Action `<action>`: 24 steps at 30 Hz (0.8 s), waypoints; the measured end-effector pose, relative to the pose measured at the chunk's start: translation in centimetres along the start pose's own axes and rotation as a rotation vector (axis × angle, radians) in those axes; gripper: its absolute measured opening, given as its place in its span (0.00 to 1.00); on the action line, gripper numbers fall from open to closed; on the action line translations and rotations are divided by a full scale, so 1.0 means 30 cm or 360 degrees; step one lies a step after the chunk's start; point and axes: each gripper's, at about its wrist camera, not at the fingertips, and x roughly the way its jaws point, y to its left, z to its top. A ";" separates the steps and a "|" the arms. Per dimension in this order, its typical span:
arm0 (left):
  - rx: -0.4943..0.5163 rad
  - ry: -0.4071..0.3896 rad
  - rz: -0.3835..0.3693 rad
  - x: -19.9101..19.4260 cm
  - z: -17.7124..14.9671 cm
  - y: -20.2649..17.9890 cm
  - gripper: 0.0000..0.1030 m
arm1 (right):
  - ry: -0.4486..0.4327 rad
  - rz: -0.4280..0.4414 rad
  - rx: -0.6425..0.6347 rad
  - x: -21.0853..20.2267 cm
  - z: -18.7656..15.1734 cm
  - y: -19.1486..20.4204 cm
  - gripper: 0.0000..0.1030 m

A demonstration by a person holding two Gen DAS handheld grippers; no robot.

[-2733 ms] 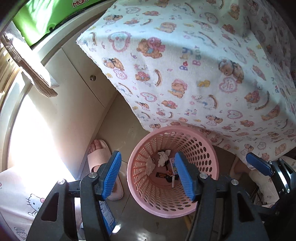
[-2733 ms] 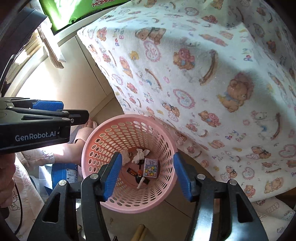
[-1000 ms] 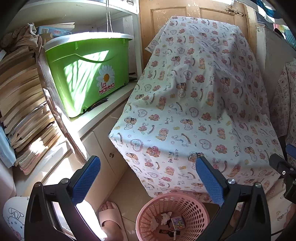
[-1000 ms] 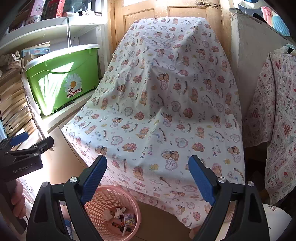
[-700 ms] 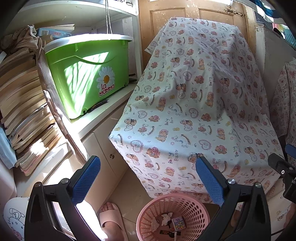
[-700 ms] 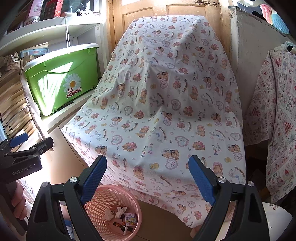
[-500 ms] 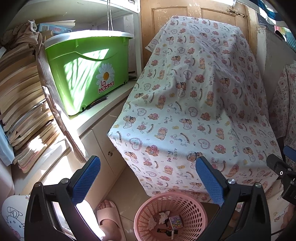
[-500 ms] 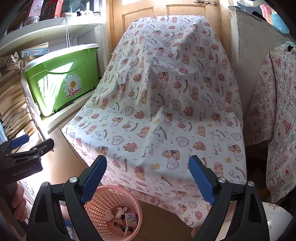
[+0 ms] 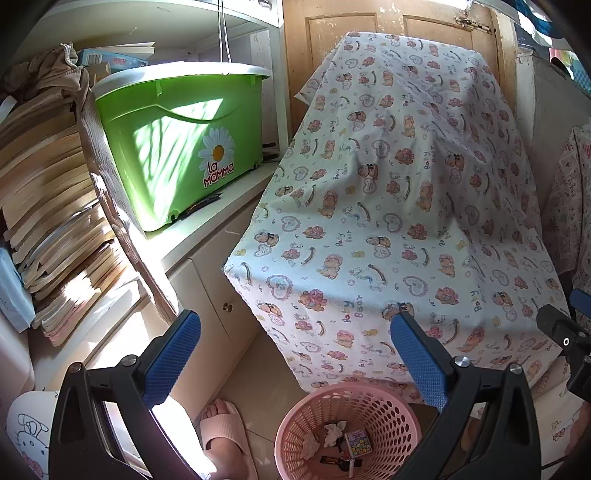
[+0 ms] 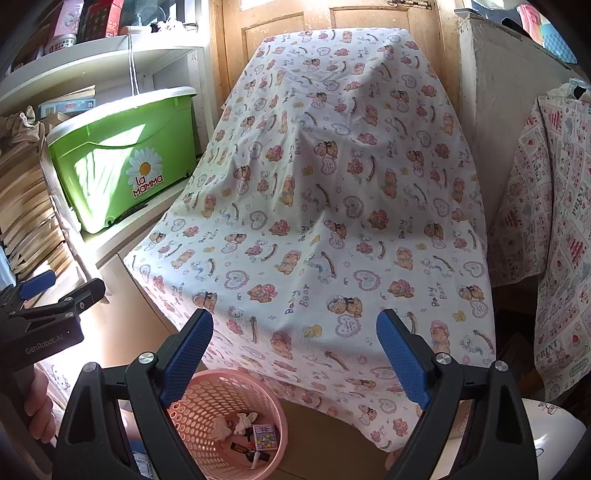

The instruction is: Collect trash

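Note:
A pink perforated basket stands on the floor at the foot of a table draped in a teddy-bear cloth; it also shows in the right wrist view. Inside lie crumpled tissues, a small colourful box and dark wrappers. My left gripper is open and empty, raised high above the basket. My right gripper is open and empty, also held high, in front of the cloth. The cloth top bears no loose trash that I can see.
A green "La Mamma" bin sits on a white cabinet to the left, beside stacked papers. A foot in a pink slipper stands left of the basket. Another patterned cloth hangs at the right. A wooden door is behind.
Both grippers have risen from just above the basket to well above it and opened wider. In the last second they have barely moved.

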 end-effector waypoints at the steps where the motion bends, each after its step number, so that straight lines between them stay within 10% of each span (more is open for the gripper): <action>1: 0.0001 0.0000 0.0001 0.000 0.000 0.000 0.99 | 0.0001 0.0001 0.0000 0.001 0.000 0.001 0.89; 24: -0.0002 -0.0006 -0.0017 -0.001 -0.001 -0.012 0.99 | 0.0012 0.0013 -0.0018 0.010 -0.003 0.012 0.89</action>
